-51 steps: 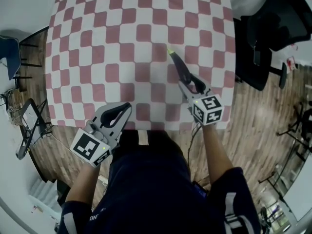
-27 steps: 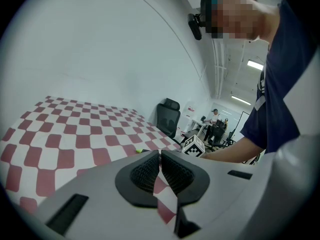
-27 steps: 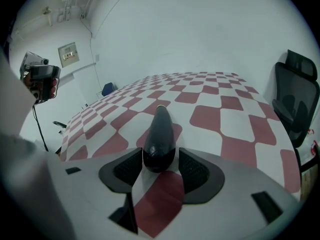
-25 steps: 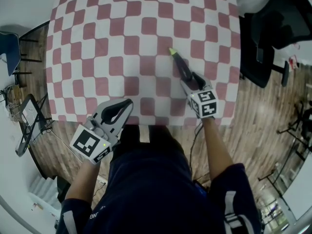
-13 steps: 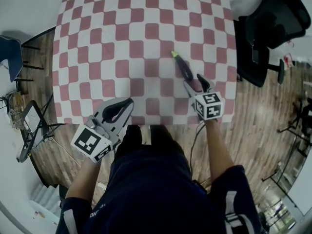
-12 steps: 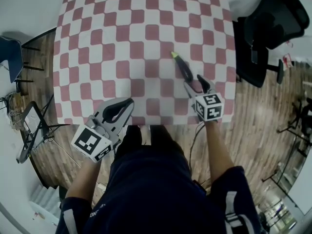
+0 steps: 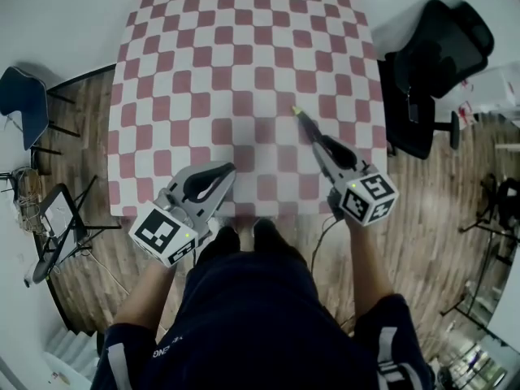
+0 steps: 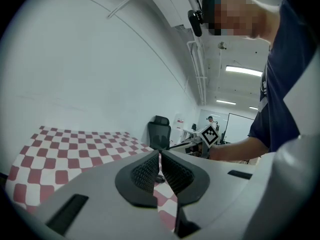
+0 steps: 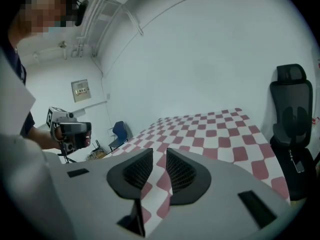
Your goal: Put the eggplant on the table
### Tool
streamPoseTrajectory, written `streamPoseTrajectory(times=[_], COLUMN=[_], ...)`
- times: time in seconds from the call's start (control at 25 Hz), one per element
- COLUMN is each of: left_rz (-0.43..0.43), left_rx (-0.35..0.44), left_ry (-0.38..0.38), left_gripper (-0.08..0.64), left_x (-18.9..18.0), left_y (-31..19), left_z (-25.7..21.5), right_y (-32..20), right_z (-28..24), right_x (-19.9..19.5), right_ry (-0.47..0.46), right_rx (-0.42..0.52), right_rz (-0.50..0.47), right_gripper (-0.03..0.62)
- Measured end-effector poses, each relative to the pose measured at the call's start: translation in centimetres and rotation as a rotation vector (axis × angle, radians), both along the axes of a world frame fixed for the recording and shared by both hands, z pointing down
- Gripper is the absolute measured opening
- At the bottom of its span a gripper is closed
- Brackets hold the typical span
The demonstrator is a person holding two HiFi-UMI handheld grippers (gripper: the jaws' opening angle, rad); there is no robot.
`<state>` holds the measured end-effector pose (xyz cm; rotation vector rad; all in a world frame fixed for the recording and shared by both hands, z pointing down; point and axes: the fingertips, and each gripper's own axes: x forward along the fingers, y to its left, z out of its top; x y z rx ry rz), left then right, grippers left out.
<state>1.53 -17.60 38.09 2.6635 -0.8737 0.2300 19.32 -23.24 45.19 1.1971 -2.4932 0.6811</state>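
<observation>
The eggplant (image 7: 305,125), dark purple with a green stem tip, lies on the checkered tablecloth (image 7: 244,63) right of the middle. My right gripper (image 7: 323,146) hangs above its near end. Its jaws are closing, a narrow gap still shows, and nothing is between them in the right gripper view (image 9: 160,156). My left gripper (image 7: 226,169) hovers over the table's near edge, shut and holding nothing. In the left gripper view (image 8: 159,156) its pads meet at the tips.
A black office chair (image 7: 431,63) stands by the table's right side and a blue chair (image 7: 24,96) by the left. A folded stand (image 7: 57,226) leans at the lower left on the wooden floor. The person's dark clothing (image 7: 244,315) fills the bottom.
The right gripper has lifted up and back off the eggplant, which stays on the cloth. The left gripper has risen a little. The table looks smaller and farther away.
</observation>
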Motion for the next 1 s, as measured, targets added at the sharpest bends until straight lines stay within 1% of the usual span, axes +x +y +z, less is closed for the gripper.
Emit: streamPoseTrajectory(times=[0.04,0.16,0.32,0.48,0.6,1.0], left_rz=[0.003,0.013,0.021,0.027,0.036,0.057], left_rx=[0.011,0.043,0.078,0.104,0.119,0.122], left_ry=[0.004,0.015,0.038,0.057,0.066,0.079], left_gripper=[0.037,0.037,0.037,0.037,0.037,0.037], left_x=[-0.3,-1.1,-2.1,-3.0,-3.4,-4.1], left_y=[0.1,0.2,0.2,0.5,0.6,0.8], left_z=[-0.5,-1.7,-3.2,-4.5,-5.2,-5.9], right_y=[0.2,0.7,1.8,3.5,4.3,6.2], right_z=[-1.3,-5.5,-9.8,-12.6,-13.6,-14.0], right_x=[-0.7,-2.3,-4.5,-6.9,-8.3,-11.2], right_ry=[-0.009,-0.042,-0.06,-0.079,-0.084,-0.103], right_rx=[0.02,0.09,0.169,0.219,0.243,0.243], right_rz=[-0.008,-0.001,-0.009,-0.036,-0.049,-0.074], right_gripper=[0.085,0.058,0.044,0.044,0.044,0.028])
